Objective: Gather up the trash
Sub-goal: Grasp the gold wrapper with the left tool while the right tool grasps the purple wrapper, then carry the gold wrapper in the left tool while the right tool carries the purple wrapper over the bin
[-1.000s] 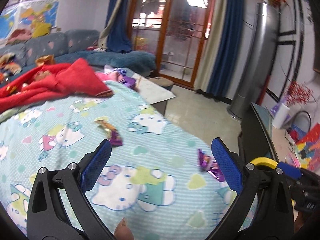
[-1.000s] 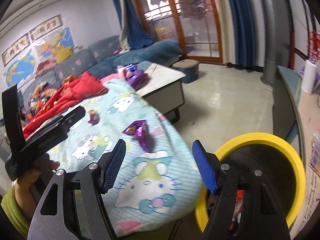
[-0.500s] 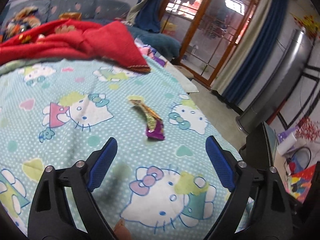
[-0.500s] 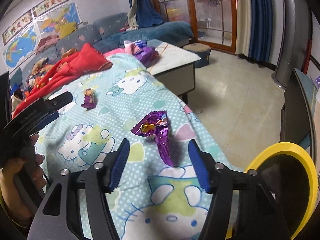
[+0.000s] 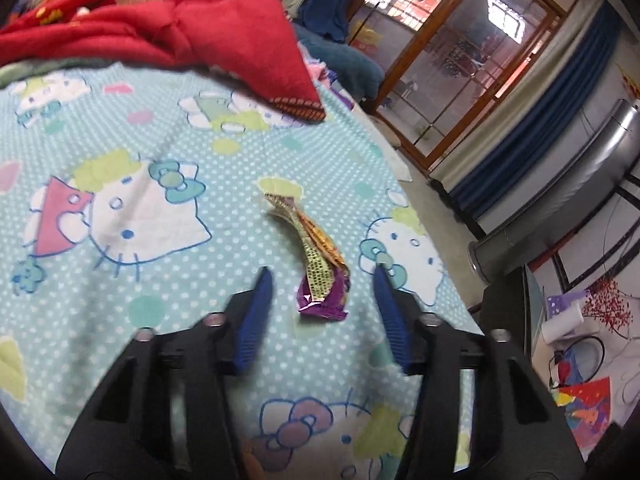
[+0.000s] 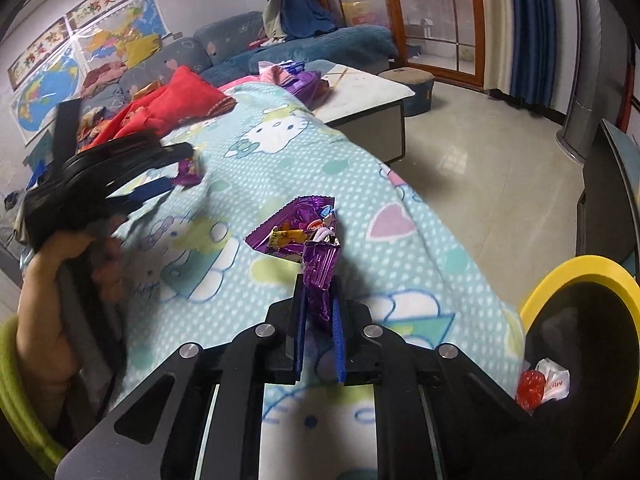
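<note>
A twisted gold-and-purple wrapper lies on the turquoise cartoon-cat blanket. My left gripper hangs low over it, jaws closing, the wrapper's purple end between the blue pads, which stand clear of it. In the right wrist view the left gripper sits in a hand beside that wrapper. My right gripper is closing, its pads pinching the tail of a crumpled purple wrapper that rests on the blanket.
A black bin with a yellow rim stands at the right by the blanket's edge, with trash inside. A red cloth lies at the far side. Beyond it are a low white table with purple packets, and tiled floor.
The left gripper came down and forward over the twisted wrapper and its jaws narrowed around it. The right gripper dropped onto the purple wrapper and its jaws closed on the tail.
</note>
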Available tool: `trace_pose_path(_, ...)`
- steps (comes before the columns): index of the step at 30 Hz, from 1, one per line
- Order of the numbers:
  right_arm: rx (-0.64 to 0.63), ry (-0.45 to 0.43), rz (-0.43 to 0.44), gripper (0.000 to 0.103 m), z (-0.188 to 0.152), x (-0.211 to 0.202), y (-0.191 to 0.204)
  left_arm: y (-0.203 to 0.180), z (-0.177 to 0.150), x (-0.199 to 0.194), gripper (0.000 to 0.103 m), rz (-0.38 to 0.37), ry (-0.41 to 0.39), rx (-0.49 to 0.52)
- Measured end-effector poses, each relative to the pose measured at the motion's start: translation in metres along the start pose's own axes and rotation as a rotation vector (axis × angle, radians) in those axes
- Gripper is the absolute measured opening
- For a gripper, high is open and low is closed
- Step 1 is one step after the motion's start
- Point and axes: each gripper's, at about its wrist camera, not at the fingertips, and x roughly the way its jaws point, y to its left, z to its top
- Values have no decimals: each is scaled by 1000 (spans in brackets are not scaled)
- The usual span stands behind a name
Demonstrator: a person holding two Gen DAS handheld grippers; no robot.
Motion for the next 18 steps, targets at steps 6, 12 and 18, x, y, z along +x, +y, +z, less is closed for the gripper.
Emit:
trace_pose_path(6, -10, 10, 27, 11, -5, -7, 6, 1, -3, 0, 17, -26, 20, 7)
trace_pose_path(12, 2, -18, 38, 11, -1, -23, 6, -16, -13, -21, 12, -70, 7, 97)
trace_pose_path(18, 31, -60, 22, 11, 0, -46, -5, -38, -27, -43, 11, -119, -3, 187)
